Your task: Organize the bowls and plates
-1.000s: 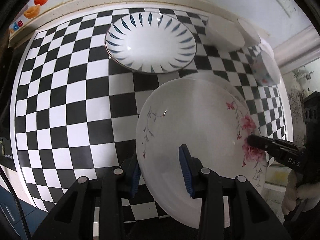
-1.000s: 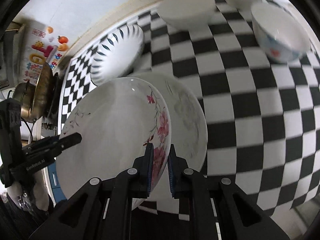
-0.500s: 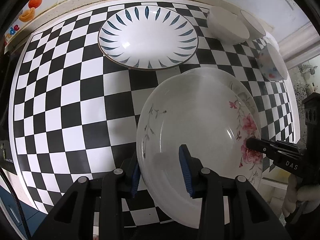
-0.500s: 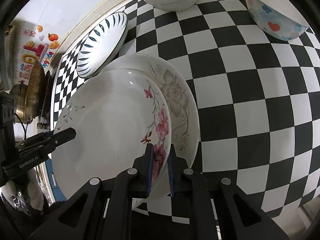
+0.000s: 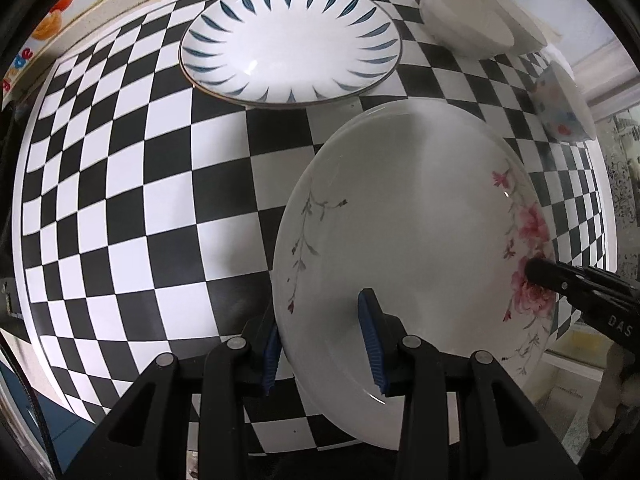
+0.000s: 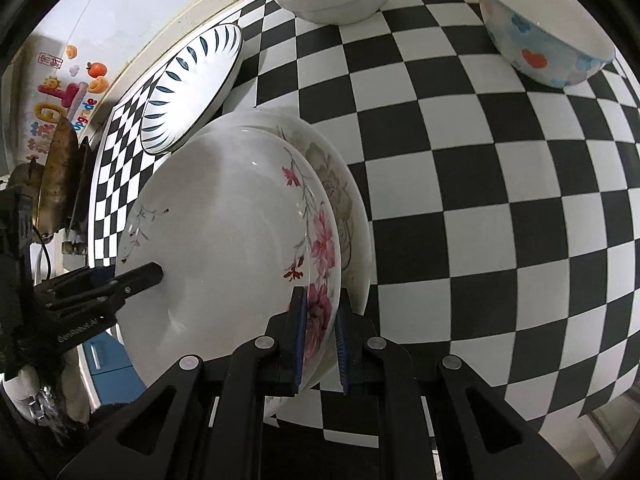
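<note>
**Pink plate settling onto the grey one**

Left wrist view: our left gripper (image 5: 322, 344) has its blue pads astride the near rim of the pink plate (image 5: 416, 216), one pad under the edge and one over the well, the jaws standing fairly wide, so we cannot tell whether they truly pinch. Over the last second the plate has sunk lower and now hides nearly all of the plate beneath it. The right gripper's tip shows at the far rim, on the flowers. The blue plate (image 5: 290, 42) lies apart behind, and the bowls (image 5: 464, 24) sit at the back right.

Right wrist view: our right gripper (image 6: 320, 336) is closed narrowly on the flowered rim of the pink plate (image 6: 232, 232). The grey plate (image 6: 340, 196) peeks out just behind and below, its visible crescent thinner than a second ago. The cloth (image 6: 480, 184) around is bare. We judge the stacking nearly done; letting go comes next, then the blue plate (image 6: 192, 88).
</note>
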Tool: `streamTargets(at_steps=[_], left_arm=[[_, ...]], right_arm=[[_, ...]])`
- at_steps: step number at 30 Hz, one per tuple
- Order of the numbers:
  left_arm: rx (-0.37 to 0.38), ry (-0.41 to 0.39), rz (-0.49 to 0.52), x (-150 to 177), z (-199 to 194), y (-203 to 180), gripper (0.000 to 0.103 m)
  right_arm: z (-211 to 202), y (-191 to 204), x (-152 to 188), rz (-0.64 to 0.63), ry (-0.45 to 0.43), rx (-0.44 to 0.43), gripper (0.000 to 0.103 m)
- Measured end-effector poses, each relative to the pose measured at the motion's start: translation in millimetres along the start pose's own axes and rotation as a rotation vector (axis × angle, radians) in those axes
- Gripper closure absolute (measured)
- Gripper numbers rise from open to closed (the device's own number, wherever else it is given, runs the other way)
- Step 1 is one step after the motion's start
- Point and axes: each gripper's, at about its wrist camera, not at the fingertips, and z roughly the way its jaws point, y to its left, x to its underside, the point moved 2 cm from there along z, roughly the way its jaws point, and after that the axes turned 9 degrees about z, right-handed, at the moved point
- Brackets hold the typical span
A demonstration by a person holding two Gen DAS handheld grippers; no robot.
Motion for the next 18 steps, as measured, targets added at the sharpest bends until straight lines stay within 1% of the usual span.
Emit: streamTargets(at_steps=[5, 8, 11, 18], left_arm=[[-0.021, 0.006, 0.012, -2, 8, -3, 0.069], [-0.012, 0.008, 0.005, -2, 11, -3, 0.069], [-0.018, 0.007, 0.009, -3, 12, -3, 0.07], [0.008, 0.017, -0.016, 0, 16, -5, 0.07]], right_arm=[[-3, 4, 2, -0.025, -0.006, 0.034, 0.088], [-4, 0, -1, 0.004, 0.007, 0.019, 0.088], [-5, -3, -3, 0.026, 0.03, 0.006, 0.086], [-11, -14, -5, 0.101, 0.078, -0.032, 0.084]])
